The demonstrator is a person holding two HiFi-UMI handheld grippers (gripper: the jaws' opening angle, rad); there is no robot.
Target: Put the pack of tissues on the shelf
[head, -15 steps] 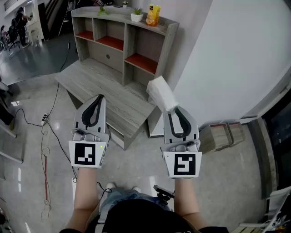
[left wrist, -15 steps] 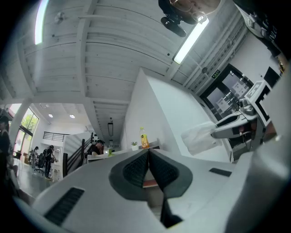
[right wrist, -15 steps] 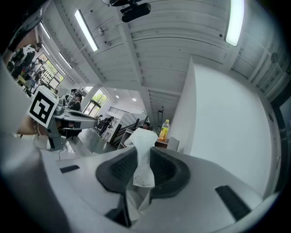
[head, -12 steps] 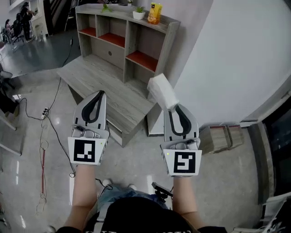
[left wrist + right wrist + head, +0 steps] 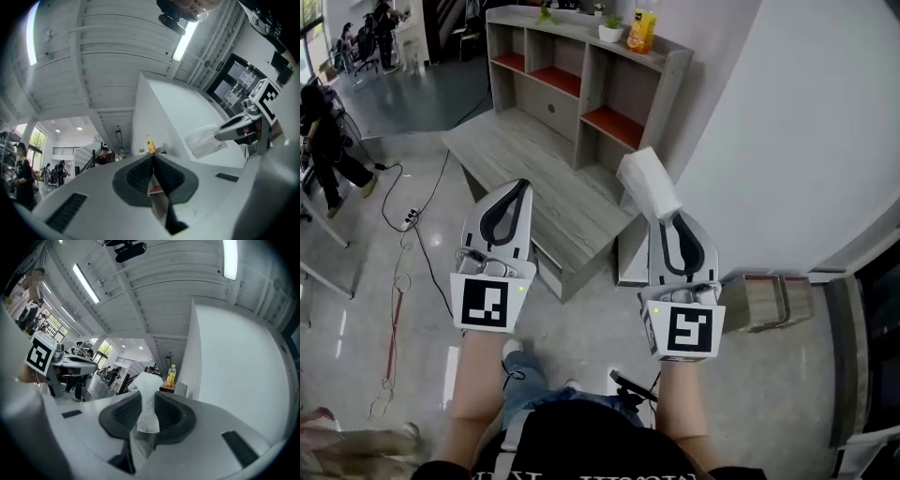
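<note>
Looking down from my head, my left tongs (image 5: 518,187) have their jaws together with nothing in them. They hang over the near edge of the wooden counter (image 5: 525,169). My right tongs (image 5: 672,217) are clamped on the pack of tissues (image 5: 647,184), which sticks out past their tips, tilted up and a little toward the left tongs. The shelf (image 5: 581,84) stands ahead of both tongs and well apart from them, at the far side of the counter. On its top, far beyond the right tongs, are a yellow bottle (image 5: 642,30) and a small potted plant (image 5: 610,30). A white wall (image 5: 787,141) runs along the right of my right tongs.

In the left gripper view, the jaws meet at the tips and nothing lies between them. Off to their right, the right tongs hold the white pack out in the air.

In the right gripper view, the pads squeeze the pack's lower end into a narrow waist, and its top flares above the jaws. The bottle shows just right of the pack, far beyond it.
</note>
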